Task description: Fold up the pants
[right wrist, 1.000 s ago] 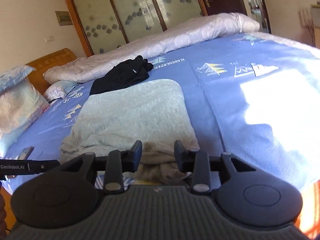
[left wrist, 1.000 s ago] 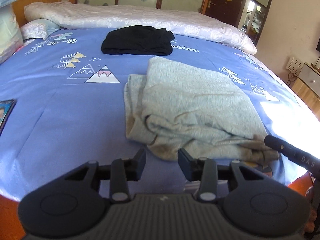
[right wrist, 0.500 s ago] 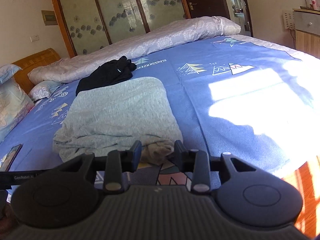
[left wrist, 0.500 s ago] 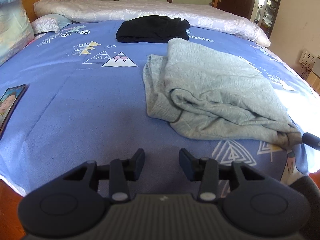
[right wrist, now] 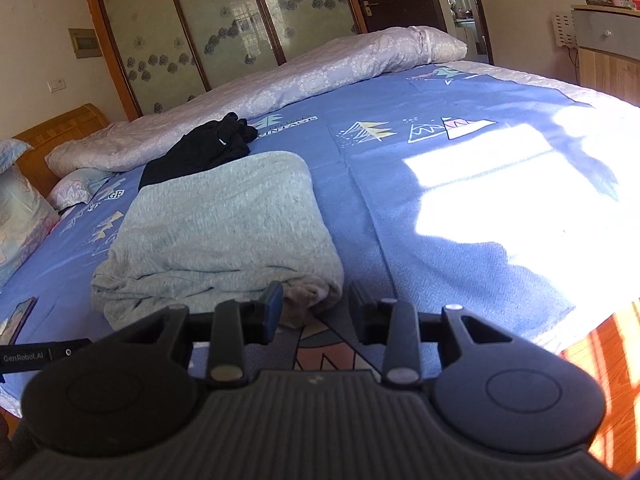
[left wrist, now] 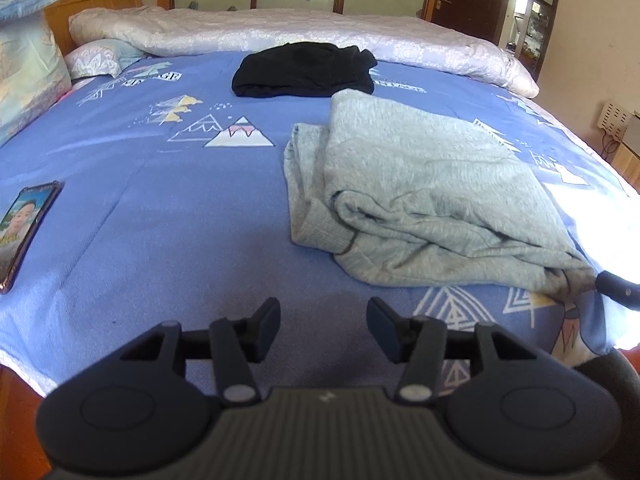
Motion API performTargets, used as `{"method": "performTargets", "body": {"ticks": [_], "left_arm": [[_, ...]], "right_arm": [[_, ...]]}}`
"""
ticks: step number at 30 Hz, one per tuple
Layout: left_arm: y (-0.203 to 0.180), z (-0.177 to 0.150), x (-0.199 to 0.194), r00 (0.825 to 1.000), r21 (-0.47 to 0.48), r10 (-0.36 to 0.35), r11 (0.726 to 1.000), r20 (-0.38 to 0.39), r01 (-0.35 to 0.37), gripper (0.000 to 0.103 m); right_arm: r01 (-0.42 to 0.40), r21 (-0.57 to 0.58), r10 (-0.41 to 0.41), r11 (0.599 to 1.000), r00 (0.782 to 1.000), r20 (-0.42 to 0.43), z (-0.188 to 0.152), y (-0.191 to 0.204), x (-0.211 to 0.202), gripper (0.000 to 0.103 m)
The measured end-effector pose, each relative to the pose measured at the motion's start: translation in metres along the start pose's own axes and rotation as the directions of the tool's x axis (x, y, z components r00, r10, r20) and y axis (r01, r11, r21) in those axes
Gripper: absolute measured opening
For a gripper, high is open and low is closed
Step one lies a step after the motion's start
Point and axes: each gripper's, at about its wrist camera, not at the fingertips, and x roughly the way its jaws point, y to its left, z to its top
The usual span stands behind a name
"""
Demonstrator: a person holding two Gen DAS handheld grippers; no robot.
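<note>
Light grey pants [left wrist: 424, 196] lie folded in a loose stack on the blue bedsheet [left wrist: 160, 216]; they also show in the right wrist view [right wrist: 224, 236]. My left gripper [left wrist: 323, 330] is open and empty, held above the sheet in front of the pants' left corner, apart from them. My right gripper [right wrist: 314, 312] is open and empty, just in front of the pants' near right corner. A tip of the right gripper pokes in at the right edge of the left wrist view [left wrist: 616, 290].
A black garment [left wrist: 304, 70] lies behind the pants. A phone [left wrist: 24, 228] lies on the sheet at the left. A rolled white quilt [left wrist: 304, 34] runs along the far side. Pillows [left wrist: 28, 76] sit by the headboard. The bed's near edge is below the grippers.
Both grippers have pulled back from the pants toward the bed's near edge. The pants stay put on the sheet. Both grippers stay open.
</note>
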Motion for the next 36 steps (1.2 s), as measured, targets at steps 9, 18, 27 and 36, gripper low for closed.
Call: {"method": "performTargets", "body": {"ticks": [9, 18, 27, 36], "left_arm": [[0.008, 0.007, 0.005, 0.999, -0.06, -0.037, 0.998, -0.028, 0.035, 0.056], [0.013, -0.001, 0.017, 0.998, -0.051, -0.008, 0.999, -0.055, 0.005, 0.057], [0.026, 0.003, 0.011, 0.999, -0.147, -0.051, 0.988, 0.01, 0.052, 0.057], [0.017, 0.009, -0.003, 0.999, -0.091, -0.016, 0.996, 0.051, 0.02, 0.06]], "right_arm": [[0.035, -0.044, -0.034, 0.998, 0.999, 0.022, -0.001, 0.006, -0.005, 0.04], [0.038, -0.035, -0.037, 0.999, 0.998, 0.046, -0.004, 0.009, -0.006, 0.041], [0.066, -0.031, -0.062, 0.997, 0.99, 0.127, 0.006, 0.003, -0.015, 0.041], [-0.049, 0.008, 0.048, 0.999, 0.993, 0.11, 0.008, 0.014, -0.016, 0.042]]}}
